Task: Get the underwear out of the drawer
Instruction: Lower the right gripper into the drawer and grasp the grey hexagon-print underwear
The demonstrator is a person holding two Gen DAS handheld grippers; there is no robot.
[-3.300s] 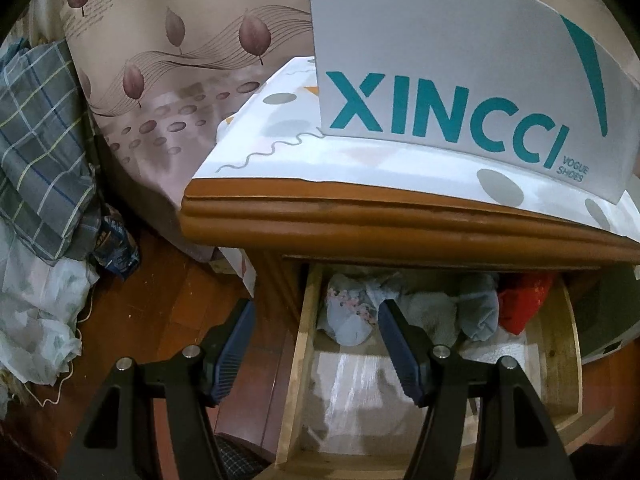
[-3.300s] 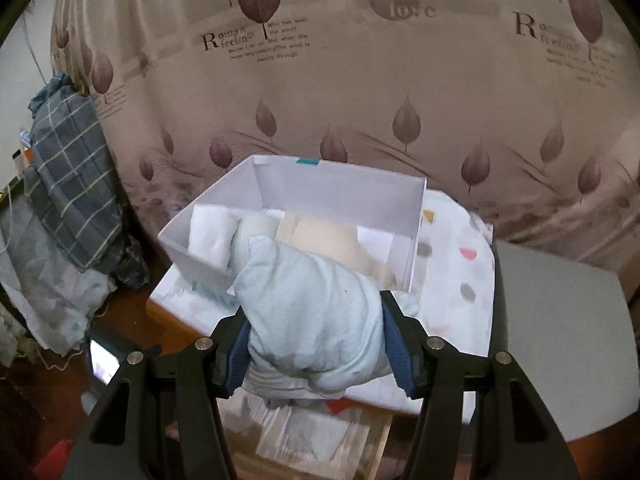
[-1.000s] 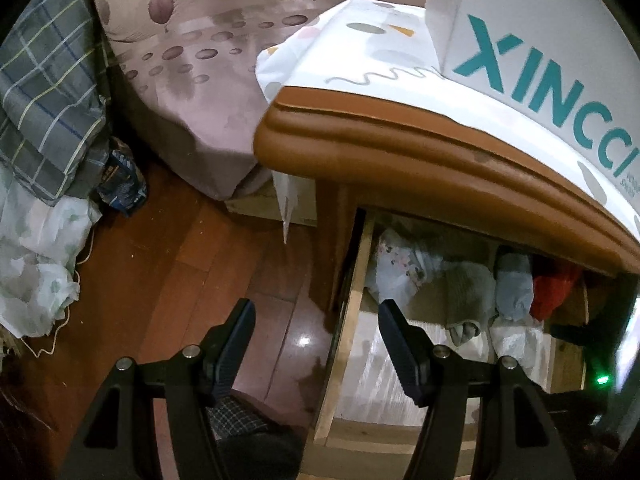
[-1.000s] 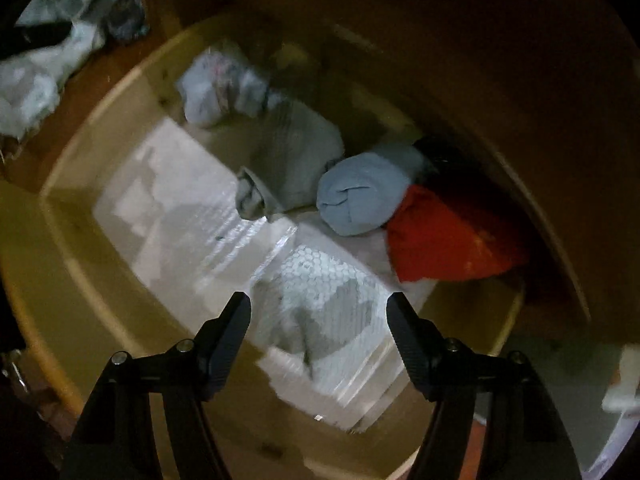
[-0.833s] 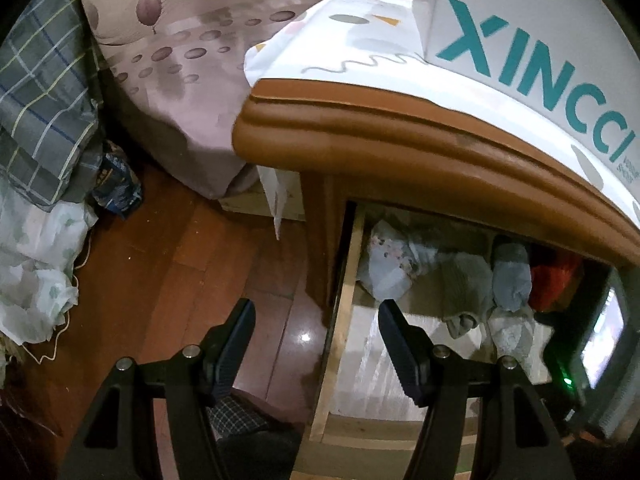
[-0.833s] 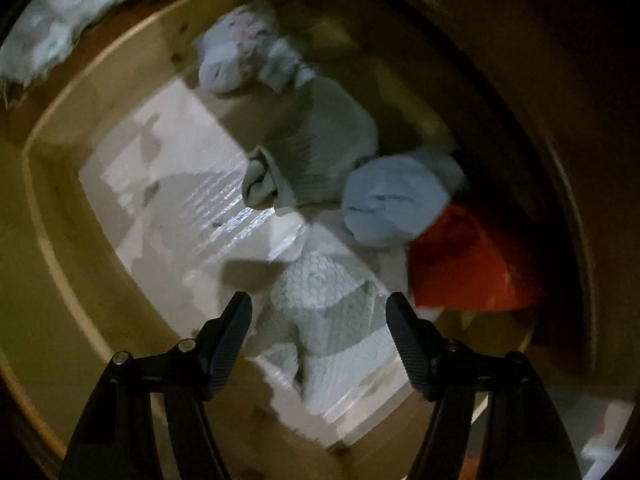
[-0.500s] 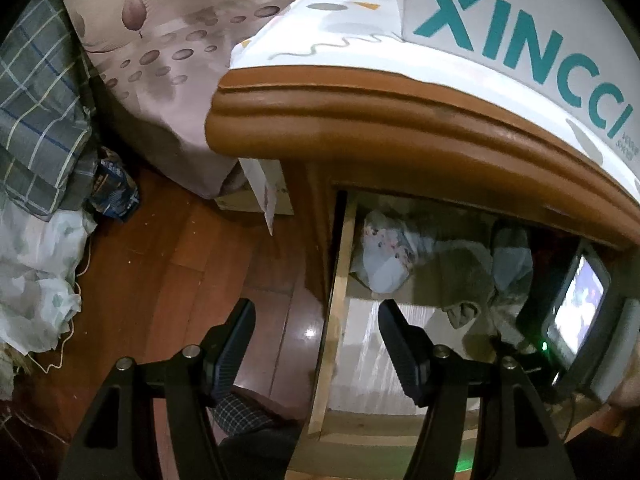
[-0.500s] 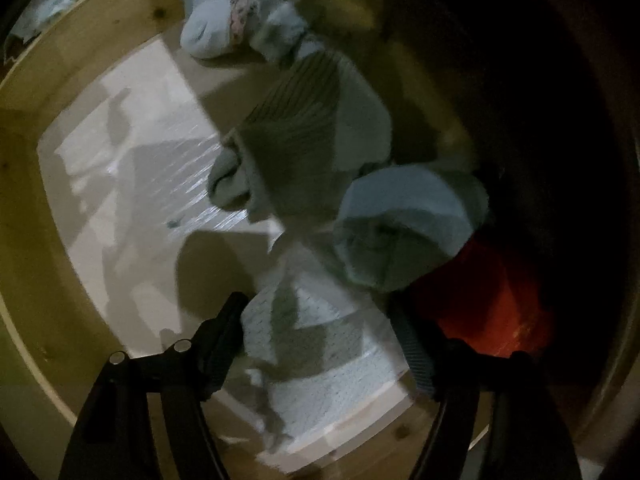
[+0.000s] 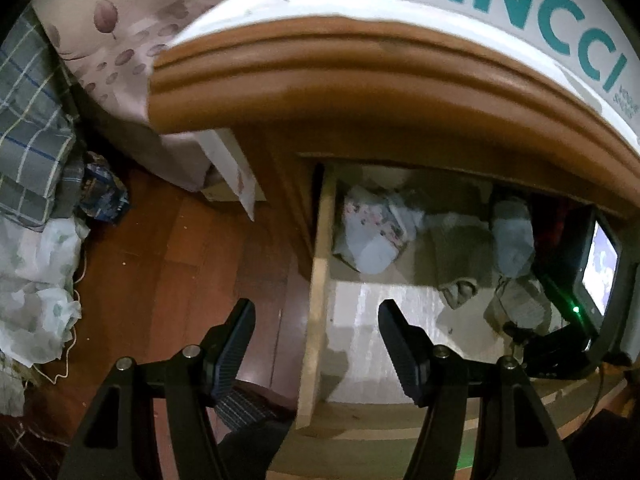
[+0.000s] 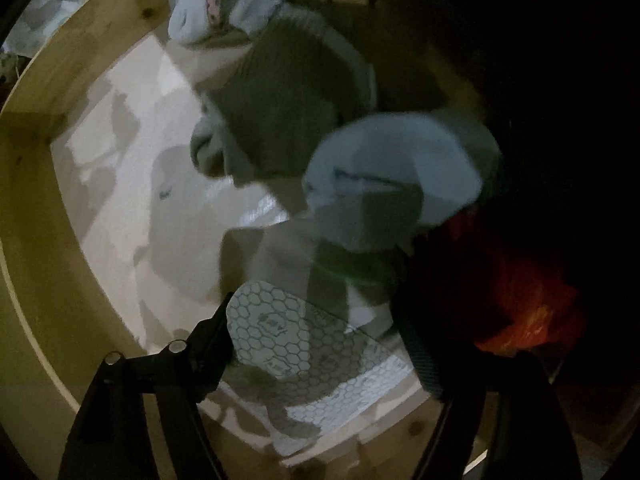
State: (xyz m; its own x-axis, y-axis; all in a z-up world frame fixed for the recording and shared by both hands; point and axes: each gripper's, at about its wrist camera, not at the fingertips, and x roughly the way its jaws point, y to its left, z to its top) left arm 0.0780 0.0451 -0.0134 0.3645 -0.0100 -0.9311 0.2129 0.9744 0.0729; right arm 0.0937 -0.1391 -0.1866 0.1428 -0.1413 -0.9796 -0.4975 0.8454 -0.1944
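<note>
The wooden drawer [image 9: 318,280] stands open under the nightstand top. In it lie a floral underwear [image 9: 372,236], a grey one [image 9: 456,256] and a light blue roll [image 9: 514,240]. My left gripper [image 9: 318,336] hangs open and empty above the drawer's left wall. My right gripper [image 10: 316,320] is deep inside the drawer [image 10: 36,160], pointing down, open. A white honeycomb-print underwear [image 10: 288,344] lies between its fingers; the left finger touches its edge. Beyond it sit the light blue roll [image 10: 392,184], the grey one [image 10: 296,112], the floral one [image 10: 216,8] and a red one [image 10: 532,292].
A white shoe box [image 9: 500,0] with teal letters stands on the nightstand. A leaf-print bed cover [image 9: 120,40] and plaid cloth [image 9: 28,120] lie left, above red wooden floor [image 9: 160,260]. The right gripper's body with its lit screen [image 9: 596,272] fills the drawer's right end.
My right gripper has sunk into the drawer, and the honeycomb underwear now lies between its fingers. My left gripper has dropped closer to the drawer's left wall, still open.
</note>
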